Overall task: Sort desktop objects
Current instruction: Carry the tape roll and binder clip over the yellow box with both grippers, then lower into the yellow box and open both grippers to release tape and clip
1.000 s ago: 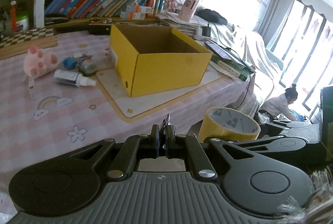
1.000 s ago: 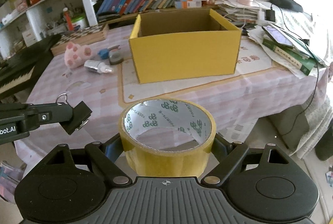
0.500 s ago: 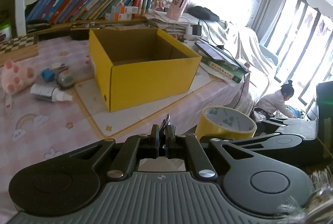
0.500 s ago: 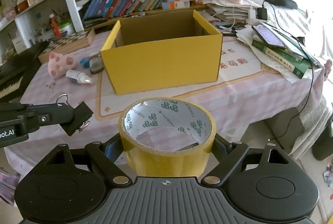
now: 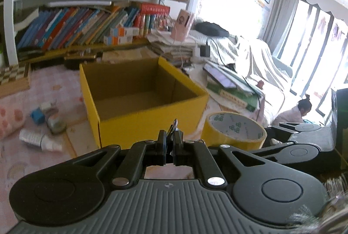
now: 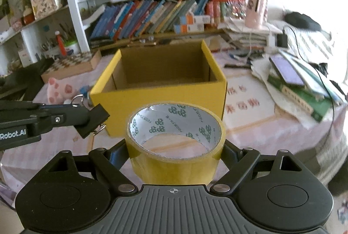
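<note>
An open yellow cardboard box [image 5: 152,123] stands on the pink table; it also shows in the right wrist view [image 6: 165,99], and what I see of its inside is empty. My right gripper [image 6: 176,153] is shut on a yellow tape roll [image 6: 174,160], held just before the box's near wall; the roll also shows in the left wrist view [image 5: 233,132]. My left gripper [image 5: 170,147] is shut on a small metal binder clip [image 5: 173,128], left of the roll, and appears in the right wrist view [image 6: 93,120].
Left of the box lie a pink plush toy [image 6: 57,90], a white bottle [image 5: 39,139] and small blue and grey items [image 5: 47,118]. A chessboard [image 6: 71,63] and bookshelf stand behind. Books and a phone [image 5: 230,86] pile at the right table edge.
Both grippers have moved forward and up toward the yellow box, which now looms larger and shows its inside. The tape roll and the clip stay held.
</note>
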Action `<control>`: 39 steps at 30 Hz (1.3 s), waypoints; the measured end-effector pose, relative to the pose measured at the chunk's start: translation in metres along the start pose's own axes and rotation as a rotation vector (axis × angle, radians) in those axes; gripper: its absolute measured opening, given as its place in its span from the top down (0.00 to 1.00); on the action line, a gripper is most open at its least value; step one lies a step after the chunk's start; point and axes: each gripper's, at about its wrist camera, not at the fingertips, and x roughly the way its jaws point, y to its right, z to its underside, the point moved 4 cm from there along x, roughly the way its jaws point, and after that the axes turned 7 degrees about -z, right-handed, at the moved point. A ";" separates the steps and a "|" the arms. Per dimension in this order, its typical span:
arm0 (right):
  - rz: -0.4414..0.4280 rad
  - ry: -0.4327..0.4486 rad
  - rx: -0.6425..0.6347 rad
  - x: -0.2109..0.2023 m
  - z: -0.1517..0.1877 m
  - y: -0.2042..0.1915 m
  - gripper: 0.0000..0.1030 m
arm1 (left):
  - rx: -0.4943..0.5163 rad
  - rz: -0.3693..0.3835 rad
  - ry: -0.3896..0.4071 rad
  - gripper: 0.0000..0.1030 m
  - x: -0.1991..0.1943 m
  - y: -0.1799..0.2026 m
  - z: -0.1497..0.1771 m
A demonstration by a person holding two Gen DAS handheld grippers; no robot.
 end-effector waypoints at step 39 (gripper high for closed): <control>-0.229 -0.223 -0.640 0.207 -0.128 0.014 0.15 | 0.205 -0.265 -0.215 0.95 0.215 -0.047 -0.098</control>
